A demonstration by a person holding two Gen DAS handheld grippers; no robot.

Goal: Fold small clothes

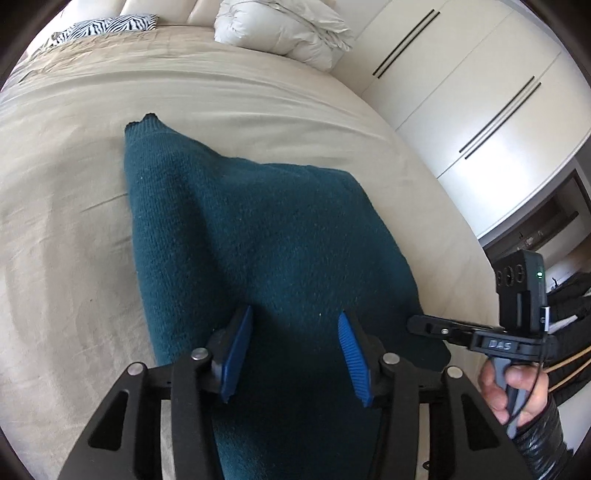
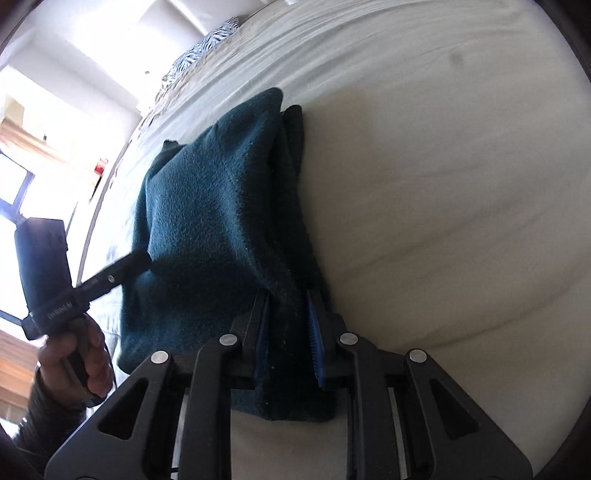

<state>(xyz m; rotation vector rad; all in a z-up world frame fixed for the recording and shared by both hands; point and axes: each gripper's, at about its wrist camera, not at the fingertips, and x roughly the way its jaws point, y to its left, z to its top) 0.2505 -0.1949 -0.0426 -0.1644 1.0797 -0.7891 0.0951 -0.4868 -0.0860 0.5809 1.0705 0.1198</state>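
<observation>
A dark teal knitted garment (image 1: 240,229) lies folded on the beige bed sheet (image 1: 66,229). My left gripper (image 1: 295,332) is open, its blue pads apart just above the garment's near end. My right gripper (image 2: 290,314) is closed on a thick fold at the garment's (image 2: 207,206) right edge, with cloth filling the gap between its pads. In the left wrist view the right gripper (image 1: 424,325) shows at the right, at the garment's edge. In the right wrist view the left gripper (image 2: 136,260) shows at the left, its fingers over the garment's left side.
White pillows (image 1: 284,29) and a zebra-print cushion (image 1: 107,27) lie at the head of the bed. White wardrobe doors (image 1: 480,92) stand to the right of the bed. Bright windows (image 2: 22,184) are beyond the bed's other side.
</observation>
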